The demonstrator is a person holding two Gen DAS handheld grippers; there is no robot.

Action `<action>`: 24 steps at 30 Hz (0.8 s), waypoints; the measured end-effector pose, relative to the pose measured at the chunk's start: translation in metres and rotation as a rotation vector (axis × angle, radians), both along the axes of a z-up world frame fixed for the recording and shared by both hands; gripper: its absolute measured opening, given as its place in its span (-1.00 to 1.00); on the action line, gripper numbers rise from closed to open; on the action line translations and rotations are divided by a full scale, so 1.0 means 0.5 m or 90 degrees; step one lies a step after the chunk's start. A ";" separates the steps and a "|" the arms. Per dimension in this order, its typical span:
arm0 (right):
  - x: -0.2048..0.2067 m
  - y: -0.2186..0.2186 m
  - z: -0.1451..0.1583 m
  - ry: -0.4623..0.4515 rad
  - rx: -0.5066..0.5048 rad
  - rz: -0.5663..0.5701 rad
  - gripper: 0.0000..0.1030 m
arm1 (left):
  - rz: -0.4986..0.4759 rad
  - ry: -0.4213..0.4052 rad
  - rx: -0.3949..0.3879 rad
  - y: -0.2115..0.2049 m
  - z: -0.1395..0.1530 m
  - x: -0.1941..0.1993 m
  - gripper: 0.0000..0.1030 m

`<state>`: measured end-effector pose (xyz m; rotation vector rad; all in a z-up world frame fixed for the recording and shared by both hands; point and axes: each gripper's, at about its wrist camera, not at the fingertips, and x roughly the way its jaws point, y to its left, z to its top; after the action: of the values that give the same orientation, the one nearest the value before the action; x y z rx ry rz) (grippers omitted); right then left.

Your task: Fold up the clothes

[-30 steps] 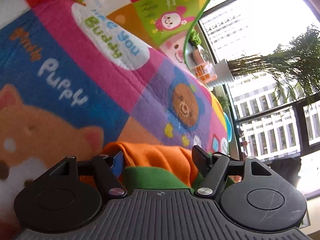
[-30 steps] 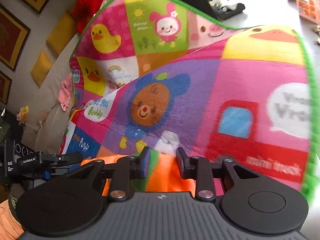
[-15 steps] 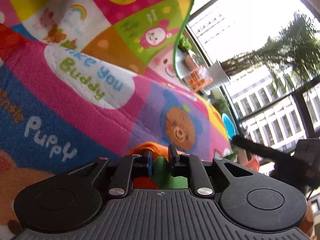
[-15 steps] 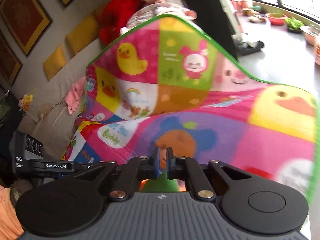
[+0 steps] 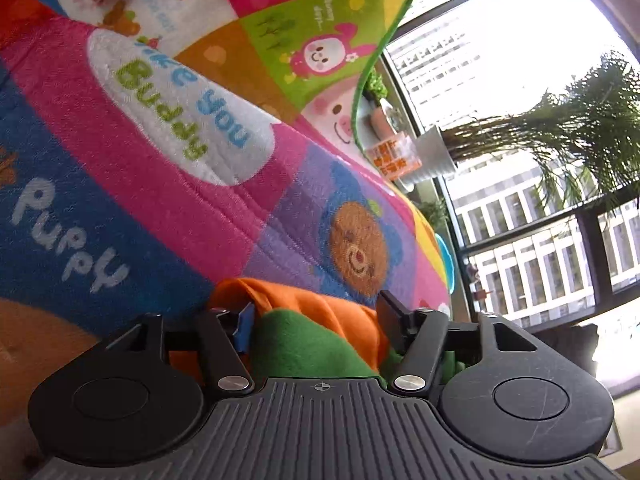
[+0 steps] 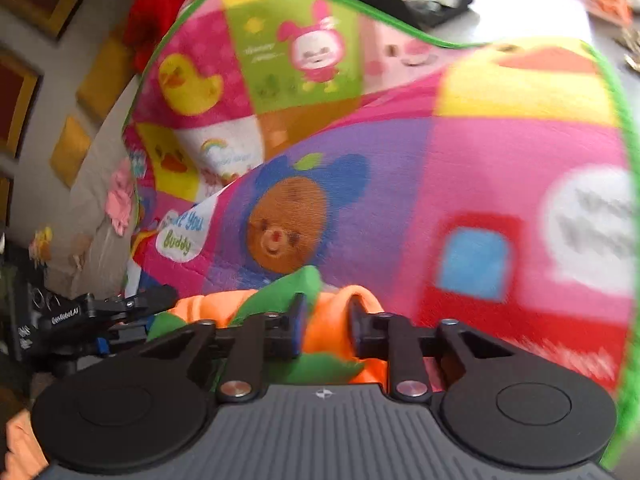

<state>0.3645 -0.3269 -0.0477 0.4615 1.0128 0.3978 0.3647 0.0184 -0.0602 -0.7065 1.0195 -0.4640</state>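
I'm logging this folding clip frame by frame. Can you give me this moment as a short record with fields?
surface: colourful cartoon play mat, green-edged
garment: orange and green garment, bunched on the mat right at both grippers
left gripper: jaws wide apart, cloth lying between them, not clamped
right gripper: jaws partly apart, an orange fold between them; sharpness too poor to say if they touch it
fold state: garment still crumpled, no neat fold visible
background: potted plant by a large window
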 end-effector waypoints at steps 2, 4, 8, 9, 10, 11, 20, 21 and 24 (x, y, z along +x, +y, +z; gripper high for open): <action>0.008 0.035 0.022 -0.054 -0.039 0.023 -0.87 | 0.002 -0.009 0.029 -0.005 0.006 0.009 -0.47; 0.015 0.047 0.066 -0.109 -0.032 0.025 -0.90 | 0.010 -0.029 0.049 0.000 0.029 0.020 -0.57; -0.012 0.039 0.167 -0.206 -0.014 0.029 -0.93 | 0.020 -0.131 0.067 0.024 0.134 0.001 -0.70; -0.024 0.036 0.186 -0.223 -0.013 0.029 -0.93 | 0.019 -0.154 0.071 0.027 0.160 -0.012 -0.70; -0.041 0.031 0.199 -0.235 -0.013 0.029 -0.96 | 0.013 -0.174 0.074 0.028 0.181 -0.030 -0.70; -0.060 0.027 0.212 -0.247 -0.012 0.029 -0.98 | 0.008 -0.191 0.076 0.027 0.199 -0.053 -0.70; -0.243 -0.002 0.270 -0.291 -0.046 0.050 -0.98 | -0.082 -0.271 0.079 -0.019 0.268 -0.260 -0.70; -0.246 -0.007 0.268 -0.282 -0.046 0.041 -0.97 | -0.084 -0.270 0.079 -0.020 0.269 -0.272 -0.70; -0.225 -0.029 0.251 -0.238 -0.022 0.007 -0.71 | -0.080 -0.265 0.082 -0.018 0.264 -0.282 -0.70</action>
<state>0.2520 -0.3416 0.0781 0.3352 0.6586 0.4561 0.2239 0.0094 0.0719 -0.4090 0.6950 -0.6189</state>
